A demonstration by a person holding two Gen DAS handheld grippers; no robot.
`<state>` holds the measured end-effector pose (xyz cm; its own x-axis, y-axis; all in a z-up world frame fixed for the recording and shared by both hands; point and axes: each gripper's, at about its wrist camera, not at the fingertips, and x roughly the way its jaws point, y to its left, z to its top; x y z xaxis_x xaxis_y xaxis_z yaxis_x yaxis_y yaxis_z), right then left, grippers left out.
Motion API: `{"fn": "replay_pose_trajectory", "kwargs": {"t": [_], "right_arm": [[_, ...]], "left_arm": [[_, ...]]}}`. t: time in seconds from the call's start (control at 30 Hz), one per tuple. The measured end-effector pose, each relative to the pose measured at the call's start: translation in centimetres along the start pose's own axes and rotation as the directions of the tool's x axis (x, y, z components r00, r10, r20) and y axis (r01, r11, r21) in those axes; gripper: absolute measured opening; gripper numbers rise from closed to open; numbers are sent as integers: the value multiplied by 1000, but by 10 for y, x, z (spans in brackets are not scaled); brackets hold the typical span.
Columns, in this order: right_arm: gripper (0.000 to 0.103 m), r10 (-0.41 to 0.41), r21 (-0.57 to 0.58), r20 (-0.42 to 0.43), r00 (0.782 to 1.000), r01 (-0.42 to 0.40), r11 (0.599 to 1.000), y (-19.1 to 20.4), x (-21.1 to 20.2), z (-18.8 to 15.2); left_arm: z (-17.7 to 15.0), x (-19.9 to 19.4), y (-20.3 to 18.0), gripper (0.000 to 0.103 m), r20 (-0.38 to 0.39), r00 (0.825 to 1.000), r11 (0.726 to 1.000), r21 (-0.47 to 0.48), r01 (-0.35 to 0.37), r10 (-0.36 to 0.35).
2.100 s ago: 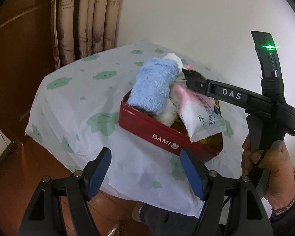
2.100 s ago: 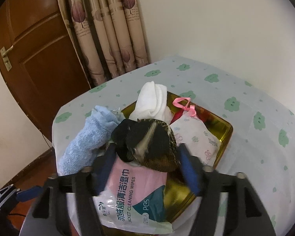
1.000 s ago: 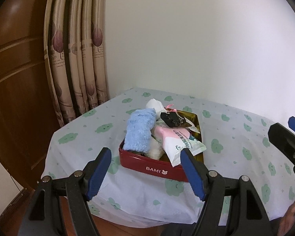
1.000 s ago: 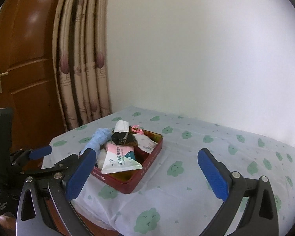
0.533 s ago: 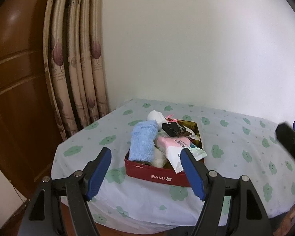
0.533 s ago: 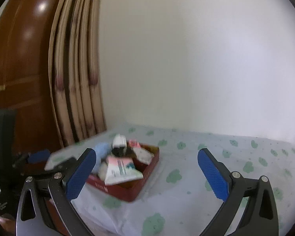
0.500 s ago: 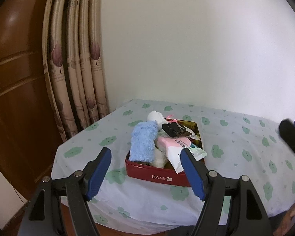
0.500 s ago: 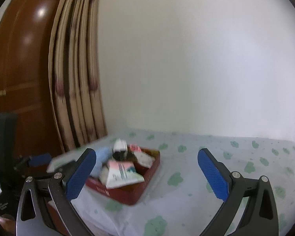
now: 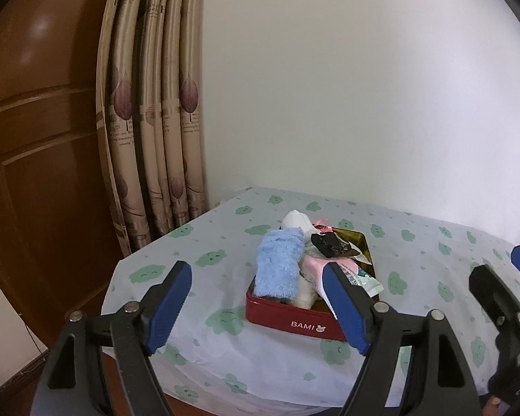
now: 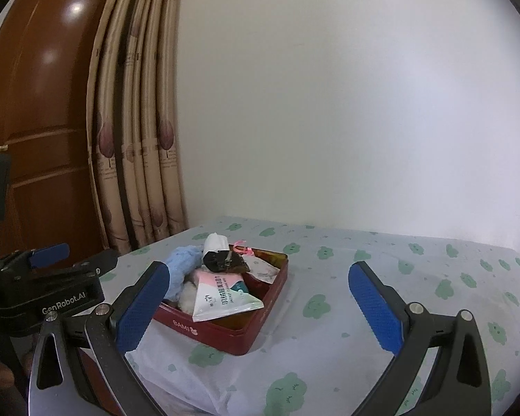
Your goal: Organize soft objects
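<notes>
**Both grippers empty and held back from a heaped red tin**

The left gripper [image 9: 256,306], low in its own view, has its blue pads spread wide; its jaws have just been opening and nothing lies between them. The right gripper [image 10: 260,306] is likewise agape and empty at the bottom of its frame. Both stand well apart from the load.

Beyond them, centre frame, the red tin [image 9: 294,322] sits on the cloud-print tablecloth [image 9: 225,239], near the edge by the curtain [image 9: 156,138]. The soft things are piled in it above the rim.

The blue towel [image 9: 279,265], at the tin's left, looks light, plush and limp; a pinch across its rolled middle should gather enough pile to hold. The wipes packet [image 10: 222,298] juts over the near rim; its film is probably slick, so the pads would do better on the flat body than on the sealed end. The dark pouch [image 10: 225,261] perches on top, beside the white cloth [image 10: 214,242], and would likely slide off if the stack is nudged.
</notes>
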<state>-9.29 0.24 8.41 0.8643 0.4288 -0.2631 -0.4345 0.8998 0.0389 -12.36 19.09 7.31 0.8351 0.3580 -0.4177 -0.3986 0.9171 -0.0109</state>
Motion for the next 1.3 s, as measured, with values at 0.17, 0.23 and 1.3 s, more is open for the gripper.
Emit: {"fn": "replay_pose_trajectory", "kwargs": {"t": [0.17,0.23,1.3], "right_arm": [[103,24,-21,-10,1000,-25,999,6,4,2],[103,34,-19,6,999,-33,999,8,1,1],[103,-68,40,-66,996,70,997,4,25,0]], "left_arm": [[-1,0,-1,80,11,1000,1000,16,-2,2],[-1,0,-2,80,11,1000,1000,23,-5,5],[-4,3,-7,80,-28,1000,999,33,3,-2]]}}
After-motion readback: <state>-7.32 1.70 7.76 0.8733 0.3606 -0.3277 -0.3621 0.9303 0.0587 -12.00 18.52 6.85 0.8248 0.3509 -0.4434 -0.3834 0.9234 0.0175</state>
